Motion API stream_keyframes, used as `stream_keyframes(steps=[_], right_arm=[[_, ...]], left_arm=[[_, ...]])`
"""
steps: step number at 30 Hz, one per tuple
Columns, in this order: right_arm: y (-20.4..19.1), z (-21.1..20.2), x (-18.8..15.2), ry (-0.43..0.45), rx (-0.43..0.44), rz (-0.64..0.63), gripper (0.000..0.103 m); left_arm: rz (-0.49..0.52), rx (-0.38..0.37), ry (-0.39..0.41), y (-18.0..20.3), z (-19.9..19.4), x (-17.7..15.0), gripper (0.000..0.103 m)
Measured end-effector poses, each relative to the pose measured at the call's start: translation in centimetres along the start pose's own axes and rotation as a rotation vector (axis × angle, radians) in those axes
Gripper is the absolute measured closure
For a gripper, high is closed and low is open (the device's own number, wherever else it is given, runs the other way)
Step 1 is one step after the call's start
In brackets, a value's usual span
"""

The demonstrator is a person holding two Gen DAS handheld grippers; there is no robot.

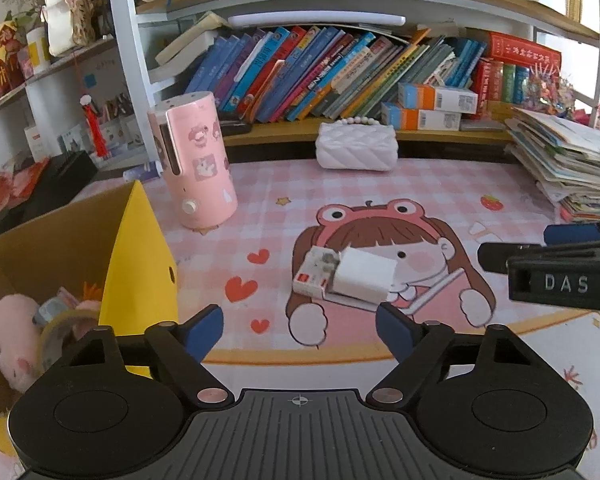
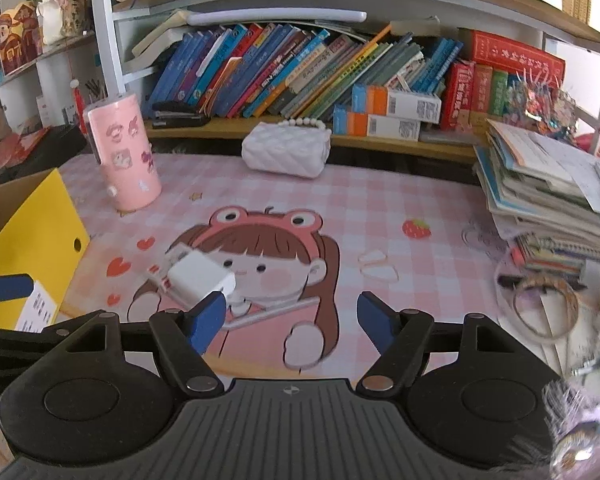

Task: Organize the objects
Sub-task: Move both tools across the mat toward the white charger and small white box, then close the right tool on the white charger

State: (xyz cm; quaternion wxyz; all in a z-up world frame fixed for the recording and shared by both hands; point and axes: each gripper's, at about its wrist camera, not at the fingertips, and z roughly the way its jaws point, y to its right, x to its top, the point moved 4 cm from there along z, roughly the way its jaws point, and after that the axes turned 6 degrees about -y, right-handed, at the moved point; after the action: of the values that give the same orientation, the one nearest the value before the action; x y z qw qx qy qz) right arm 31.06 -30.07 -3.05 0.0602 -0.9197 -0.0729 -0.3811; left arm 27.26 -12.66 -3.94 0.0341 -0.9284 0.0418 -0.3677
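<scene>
A white charger block [image 1: 364, 277] lies on a small white card box [image 1: 314, 274] in the middle of the pink cartoon desk mat [image 1: 340, 200]. My left gripper [image 1: 300, 330] hovers just in front of them, open, nothing between its blue pads. In the right wrist view the same charger [image 2: 200, 278] sits just beyond the left pad [image 2: 208, 320] of my right gripper [image 2: 290, 320], which is open and empty. A yellow cardboard box [image 1: 140, 264] at the left holds a pink plush toy [image 1: 12, 332] and a tape roll [image 1: 56, 336]. The right gripper's black body [image 1: 560, 276] shows at the right edge.
A pink cylinder with stickers [image 1: 196, 164] stands at the back left. A white quilted purse [image 1: 356, 146] lies before the bookshelf [image 1: 340, 128]. A stack of books and papers [image 2: 548, 196] and a hair hoop [image 2: 544, 304] crowd the right side.
</scene>
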Motion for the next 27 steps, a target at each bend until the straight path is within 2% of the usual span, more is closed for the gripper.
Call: stream_keyframes(steps=[8,15,27], right_arm=[[-0.2,1.4,1.5,0.006,0.031,-0.028,0.037],[-1.6,3.7,1.9,-0.029,0.104,-0.079,0.04],[-5.8,10.8,2.4,-0.147,0.237,-0.337,0.042]], left_arm=[[0.005,0.005,-0.024,-0.3,0.7,0.0,0.036],[-0.005,0.032,-0.048,-0.8,1.0,-0.7,0.036],[-0.002,0.042,-0.075,-0.9,1.9,-0.7,0.036]])
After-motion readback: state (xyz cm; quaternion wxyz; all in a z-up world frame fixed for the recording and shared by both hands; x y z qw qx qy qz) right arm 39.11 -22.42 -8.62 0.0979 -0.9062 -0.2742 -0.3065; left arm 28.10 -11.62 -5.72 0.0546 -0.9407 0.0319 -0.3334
